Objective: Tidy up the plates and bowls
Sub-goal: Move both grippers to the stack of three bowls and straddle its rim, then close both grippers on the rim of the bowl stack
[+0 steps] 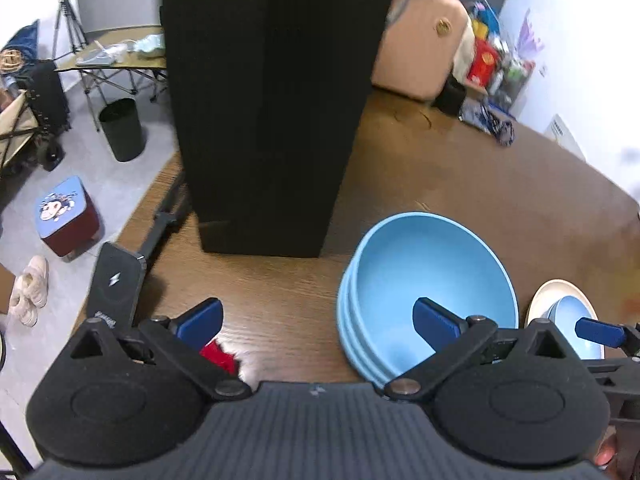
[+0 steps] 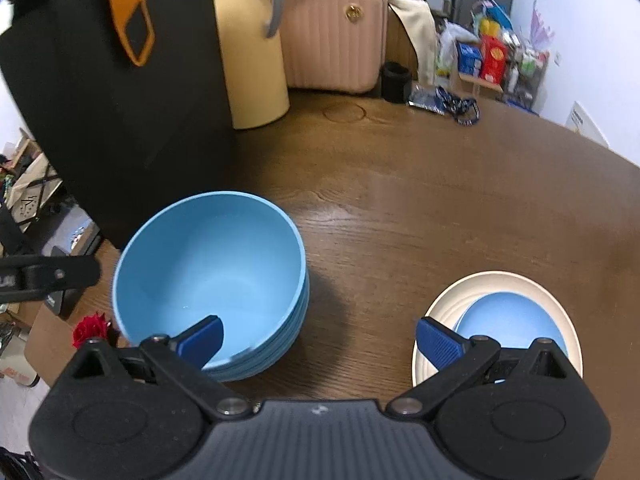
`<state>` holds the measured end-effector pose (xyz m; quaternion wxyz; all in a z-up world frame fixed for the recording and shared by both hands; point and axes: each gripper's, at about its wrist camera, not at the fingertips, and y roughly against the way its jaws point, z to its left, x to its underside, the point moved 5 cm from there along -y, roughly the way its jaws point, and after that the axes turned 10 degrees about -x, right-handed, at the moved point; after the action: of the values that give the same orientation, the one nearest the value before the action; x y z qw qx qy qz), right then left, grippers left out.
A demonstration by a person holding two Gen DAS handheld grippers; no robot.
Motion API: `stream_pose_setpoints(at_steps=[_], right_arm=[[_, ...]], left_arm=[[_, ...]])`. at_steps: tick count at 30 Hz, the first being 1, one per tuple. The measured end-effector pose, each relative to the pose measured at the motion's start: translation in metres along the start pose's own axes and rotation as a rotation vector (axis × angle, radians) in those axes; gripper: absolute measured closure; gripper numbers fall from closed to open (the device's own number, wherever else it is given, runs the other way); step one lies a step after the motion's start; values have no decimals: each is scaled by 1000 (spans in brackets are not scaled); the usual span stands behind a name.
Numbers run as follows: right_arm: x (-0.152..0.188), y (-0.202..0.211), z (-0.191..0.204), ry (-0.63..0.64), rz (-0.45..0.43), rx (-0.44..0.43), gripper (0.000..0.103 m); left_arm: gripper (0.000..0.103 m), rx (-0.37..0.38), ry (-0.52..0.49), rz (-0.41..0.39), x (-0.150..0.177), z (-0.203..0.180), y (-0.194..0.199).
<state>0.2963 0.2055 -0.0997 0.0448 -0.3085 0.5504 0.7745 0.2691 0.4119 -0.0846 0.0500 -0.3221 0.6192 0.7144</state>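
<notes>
your left gripper (image 1: 318,322) has its jaws wide open and holds nothing. your right gripper (image 2: 318,338) is wide open too, and empty. both hang over the brown table (image 2: 440,200), near its front edge.

the blue bowls (image 2: 208,276) sit nested in one stack, toward the table's left edge. the cream plate (image 2: 552,304) lies to their right, well apart, with a blue plate (image 2: 508,320) resting on it. so the sorting looks nearly done, i think.

here is what could go wrong. your left gripper's right finger sits right over the bowl stack. if you drop down without looking, you may bump the rim and tip the bowls. the stack is not far from the left edge, so a hard push could send it to the floor. your two grippers are also close together, so they might knock into each other.

a tall black bag (image 2: 120,120) stands just behind the bowls. it blocks any reach past them. a small red flower (image 2: 90,330) lies just left of the stack, and a black charger (image 1: 114,284) lies at the left edge. a yellow jug (image 2: 248,60) and a pink suitcase (image 2: 336,36) stand along the far edge, out of your way.
</notes>
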Motion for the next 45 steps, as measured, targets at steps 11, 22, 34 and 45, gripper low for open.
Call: stream_pose_setpoints(at_steps=[11,22,34,45], right_arm=[[-3,-39,-1,-97,92,-10,10],[-3,-64,6,-125,139,-32,25],[3,-84,0,-210,164,-66,50],[4,-91,-14,-353,126,-174,62]], left_arm=[[3,2,-101,84,-8,-22,-46],[20,58,-84,172,-6,-16,-76],[30,78,-83,241,6,-16,-96],[37,201,48,310,8,-6,-110]])
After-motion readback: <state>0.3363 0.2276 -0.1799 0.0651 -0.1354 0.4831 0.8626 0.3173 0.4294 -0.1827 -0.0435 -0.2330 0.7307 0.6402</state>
